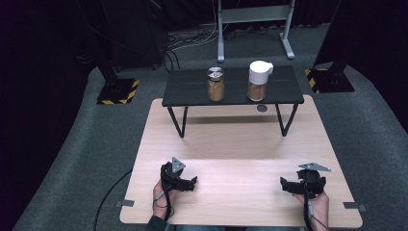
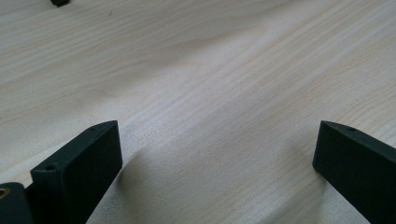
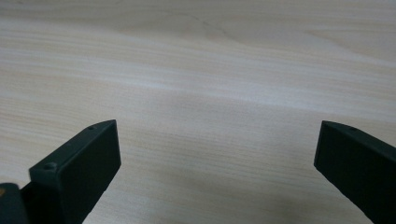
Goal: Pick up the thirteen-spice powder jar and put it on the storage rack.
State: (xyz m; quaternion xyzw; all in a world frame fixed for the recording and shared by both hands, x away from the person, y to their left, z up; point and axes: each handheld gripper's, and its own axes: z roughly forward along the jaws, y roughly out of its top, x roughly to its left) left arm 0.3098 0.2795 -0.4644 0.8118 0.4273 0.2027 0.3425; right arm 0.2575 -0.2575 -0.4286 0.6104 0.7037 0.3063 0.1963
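Desk [image 1: 231,144] is light wood, w/ a small black shelf [image 1: 192,89] on legs at the far end. On the shelf: glass jar [image 1: 215,84] w/ brownish fill and metal lid, left of center; just to its right, apart from it, a 2nd container [image 1: 259,81] w/ white top and similar brown contents. Both upright.

Left tongs [image 1: 192,183] near desk's front-left, held in left hand [image 1: 161,195], tips pointing right toward desk middle. Left gripper view: jaws spread wide, nothing between them but bare wood grain, low over surface.

Right tongs [image 1: 285,184] near front-right, in right hand [image 1: 317,202], tips pointing left. Right gripper view: jaws wide apart too, empty, close above the wood.

Both tongs well apart from each other and from shelf items. Cables trail off front edge. Grey carpet around desk.
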